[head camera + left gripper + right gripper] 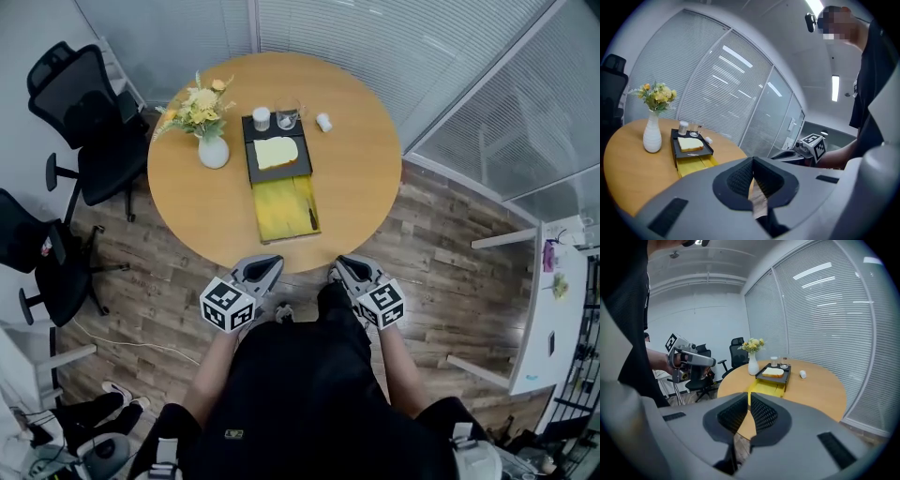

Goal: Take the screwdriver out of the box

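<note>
Screwdriver [312, 218] in the pulled-out yellow drawer [281, 211] of the box [249, 159], along its right side, near the front edge of the table [187, 187]. Probably light, rigid, slick on the shaft; best pinched across the handle. Left gripper [269, 265] and right gripper [342, 265] clenched empty, short of that edge.

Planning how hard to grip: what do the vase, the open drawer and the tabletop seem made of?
Vase: glossy white, likely ceramic, from its sheen. Drawer: flat yellow, plastic or painted wood; cannot tell. Tabletop: smooth warm brown, wood or wood-look laminate.
</note>
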Demonstrator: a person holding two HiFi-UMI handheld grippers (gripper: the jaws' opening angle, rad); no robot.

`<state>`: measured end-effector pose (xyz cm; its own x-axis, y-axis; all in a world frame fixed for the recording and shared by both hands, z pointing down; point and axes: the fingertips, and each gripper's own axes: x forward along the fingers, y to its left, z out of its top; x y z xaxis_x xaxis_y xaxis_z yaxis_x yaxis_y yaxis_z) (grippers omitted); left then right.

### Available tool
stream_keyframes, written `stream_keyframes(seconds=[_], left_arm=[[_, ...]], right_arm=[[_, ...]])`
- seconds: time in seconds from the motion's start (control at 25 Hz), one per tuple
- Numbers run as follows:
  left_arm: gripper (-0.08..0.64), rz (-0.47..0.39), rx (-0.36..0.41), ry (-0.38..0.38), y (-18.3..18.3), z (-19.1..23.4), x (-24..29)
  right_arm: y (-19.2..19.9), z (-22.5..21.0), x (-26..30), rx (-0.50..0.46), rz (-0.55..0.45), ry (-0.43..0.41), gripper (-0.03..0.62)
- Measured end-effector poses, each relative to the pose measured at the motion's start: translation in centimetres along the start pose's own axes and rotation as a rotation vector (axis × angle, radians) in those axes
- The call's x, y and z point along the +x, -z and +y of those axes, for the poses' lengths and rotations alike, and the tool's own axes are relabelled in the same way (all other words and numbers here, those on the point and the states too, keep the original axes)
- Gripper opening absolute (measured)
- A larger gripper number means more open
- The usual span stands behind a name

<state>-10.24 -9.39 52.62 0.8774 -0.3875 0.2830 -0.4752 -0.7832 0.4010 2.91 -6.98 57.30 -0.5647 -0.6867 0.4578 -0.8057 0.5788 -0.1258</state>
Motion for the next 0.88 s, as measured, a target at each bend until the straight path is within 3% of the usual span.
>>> stream_keyframes(seconds=[0.44,0.72,0.88], left_arm=[[0.006,-0.008,-0.086,-0.118,-0.9,2.2,3.3],[0.008,0.107,-0.191,-0.135,0.6,3.6,7.3],[0.008,0.201,-0.272,-0.255,2.2,6.7,9.1]], right_arm=[[-1.1,-4.7,3.1,-0.039,0.033,-0.126,0.011],[-1.1,-9.1,4.8,-0.018,0.051,-0.176,0.011],[-1.8,-11.0,5.3,-0.003,0.042,-0.197,0.011]])
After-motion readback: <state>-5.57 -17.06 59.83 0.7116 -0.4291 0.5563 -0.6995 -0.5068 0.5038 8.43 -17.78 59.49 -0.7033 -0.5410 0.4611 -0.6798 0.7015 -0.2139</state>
